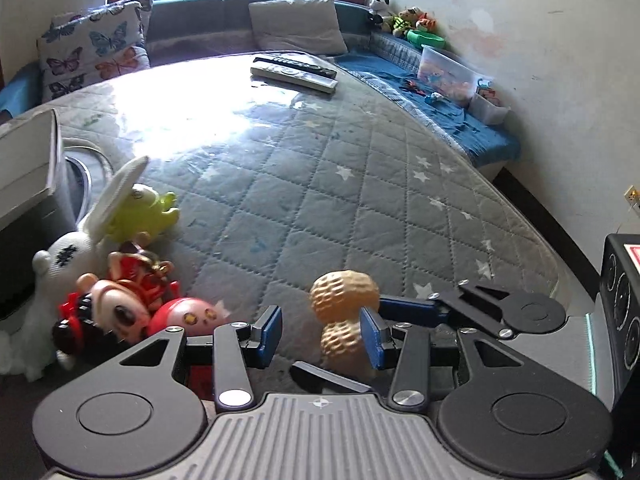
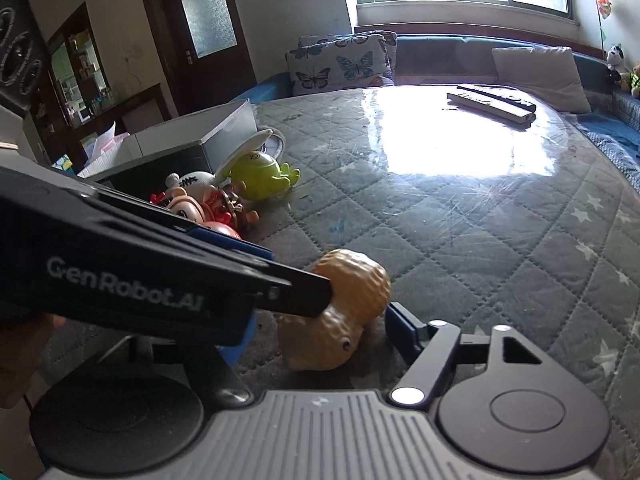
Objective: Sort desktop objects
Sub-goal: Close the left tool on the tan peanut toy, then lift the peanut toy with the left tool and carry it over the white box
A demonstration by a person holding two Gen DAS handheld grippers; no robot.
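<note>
A tan peanut-shaped toy (image 1: 343,312) lies on the quilted tabletop (image 1: 320,184). My left gripper (image 1: 320,338) is open, and the peanut rests against its right blue pad (image 1: 370,338). In the right wrist view the peanut (image 2: 340,312) lies between the open fingers of my right gripper (image 2: 320,332). The left gripper's arm (image 2: 140,276) crosses over its left side and touches the peanut's top. A pile of toys sits at the left: a green frog-like figure (image 1: 142,216), a white plush (image 1: 64,256), a red-and-peach doll (image 1: 116,300) and a pink ball figure (image 1: 192,316).
A grey open box (image 2: 192,148) stands behind the toy pile at the left. Remote controls (image 1: 296,72) lie at the far side of the table. A bench with pillows (image 1: 296,26), plush toys and a clear plastic tub (image 1: 448,72) runs along the back and right.
</note>
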